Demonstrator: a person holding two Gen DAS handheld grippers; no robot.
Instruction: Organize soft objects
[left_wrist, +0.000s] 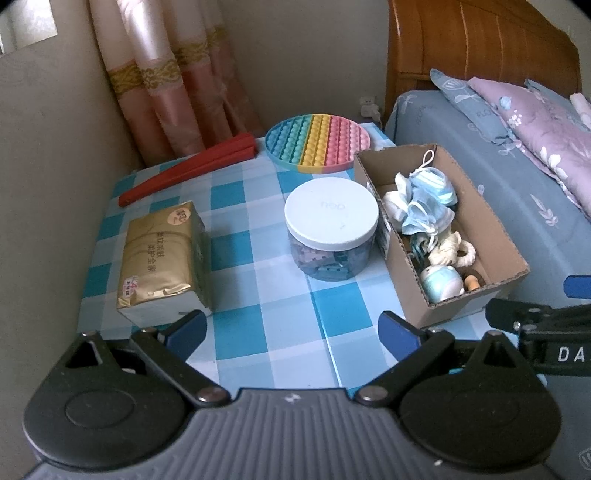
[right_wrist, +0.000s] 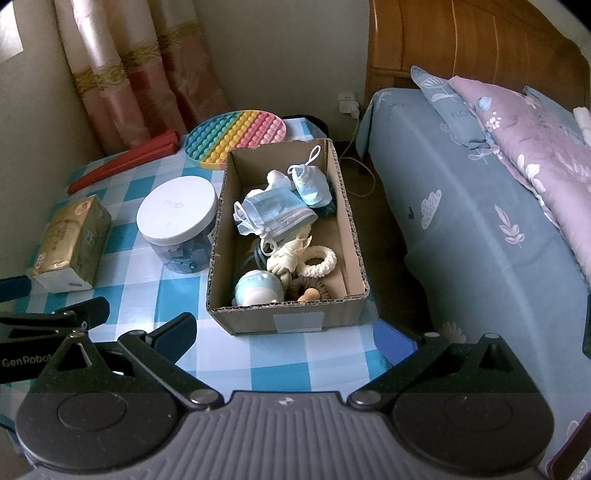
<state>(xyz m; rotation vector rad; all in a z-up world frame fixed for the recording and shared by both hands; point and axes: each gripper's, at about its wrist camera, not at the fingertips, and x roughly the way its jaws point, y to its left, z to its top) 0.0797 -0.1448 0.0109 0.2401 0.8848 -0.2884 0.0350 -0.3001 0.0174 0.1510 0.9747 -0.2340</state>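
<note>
Soft objects, a jumble of crumpled pale-blue face masks (right_wrist: 275, 214), a cream knitted ring (right_wrist: 318, 261), a small blue-and-white plush ball (right_wrist: 258, 290) and other bits we cannot make out, sit piled in the open brown corrugated cardboard box (right_wrist: 288, 317) at the right edge of the blue-and-white checked tablecloth (left_wrist: 266, 332). Box stands just beside the clear plastic jar with a white screw lid (left_wrist: 331, 236), near touching in the left wrist view. Behind them a round rainbow silicone pop-bubble mat (left_wrist: 317, 142) and a closed red folding fan (left_wrist: 188, 170); at the left, a gold-wrapped pack of tissues (left_wrist: 162, 258), apart from the rest. We hold our left gripper (left_wrist: 291, 328) low over the near cloth, fingers spread wide, nothing between them. Our right gripper (right_wrist: 284, 332) hovers just short of the box's near wall, fingers likewise parted and empty. Our judgement: sorting looks largely done or paused, no soft item loose on the cloth. Risks from here: mask ear loops are tangled with the knitted pieces, so lifting one could drag out several. Box reaches the table edge on the bed side; a push from the right gripper could tip it to the floor. Light cardboard may slide, not hold, under a one-handed pull. Jar close by could be knocked in a reach across.
</note>
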